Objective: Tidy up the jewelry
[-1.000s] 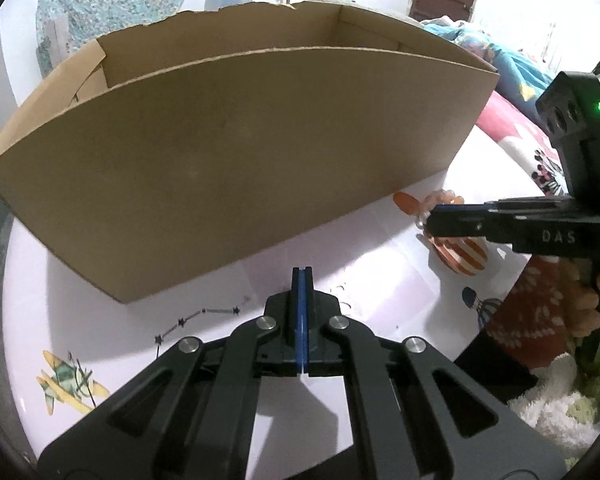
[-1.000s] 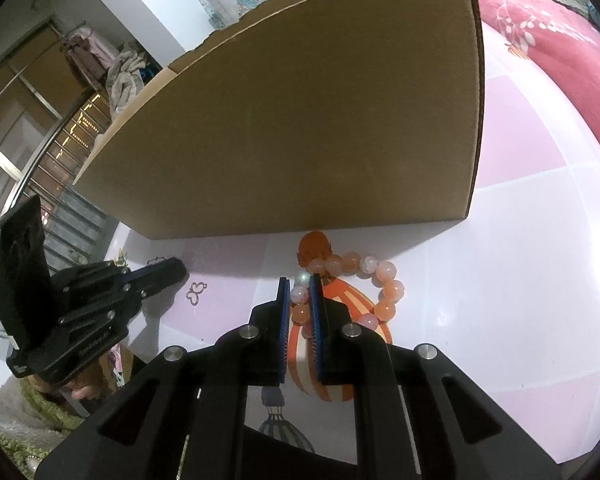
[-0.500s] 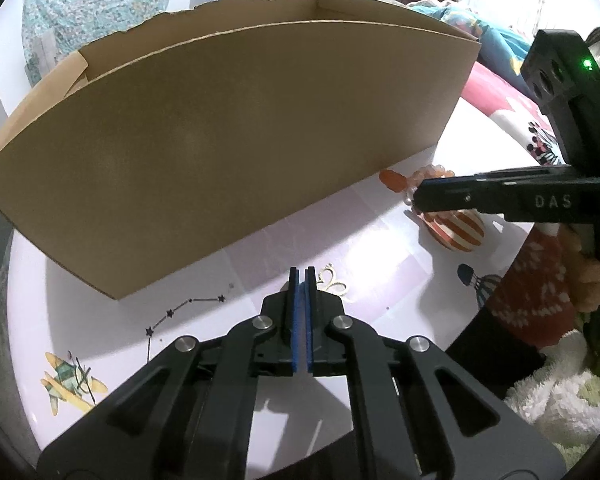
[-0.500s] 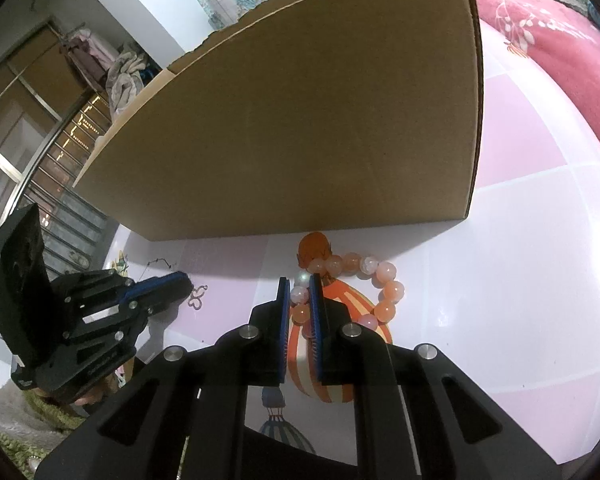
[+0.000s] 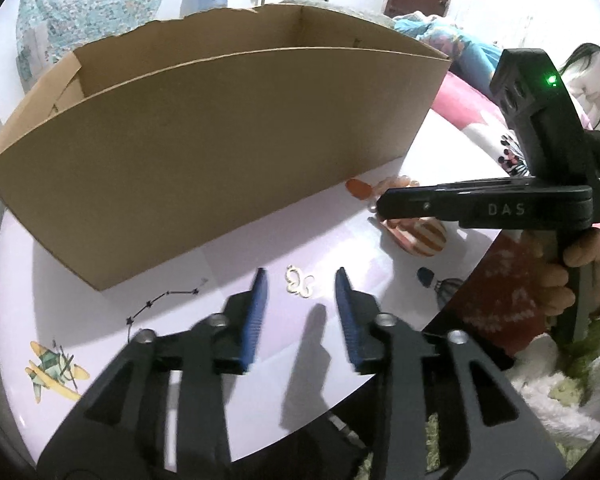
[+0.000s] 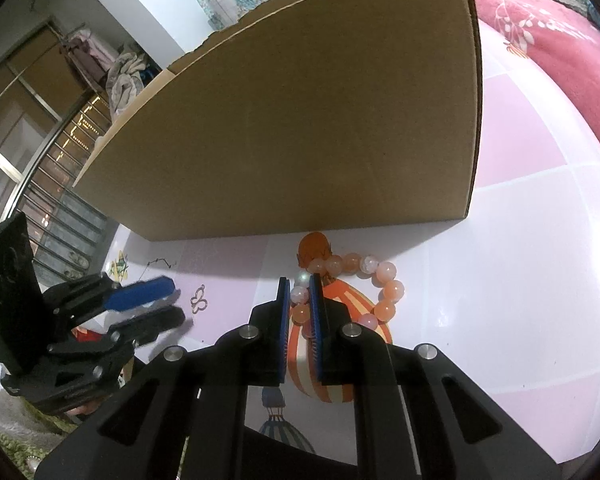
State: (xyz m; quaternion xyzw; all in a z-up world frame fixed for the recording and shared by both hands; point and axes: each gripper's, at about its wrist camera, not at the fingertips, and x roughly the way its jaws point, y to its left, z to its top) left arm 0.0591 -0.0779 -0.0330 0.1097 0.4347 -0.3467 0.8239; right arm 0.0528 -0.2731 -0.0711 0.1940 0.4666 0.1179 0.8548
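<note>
Lying on the table (image 5: 100,320) before the cardboard box (image 5: 220,140), the butterfly charm (image 5: 300,282) is sitting untouched between the left gripper's (image 5: 300,292) opening jaws; the right gripper (image 6: 300,300), angling downward, is pinching the bead bracelet (image 6: 388,288)

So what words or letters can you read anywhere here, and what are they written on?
"DAS": pale letters on the black side of the right gripper, seen from the left wrist camera.
Nothing else reads: the cardboard box is bare, and the tablecloth shows only pictures.
</note>
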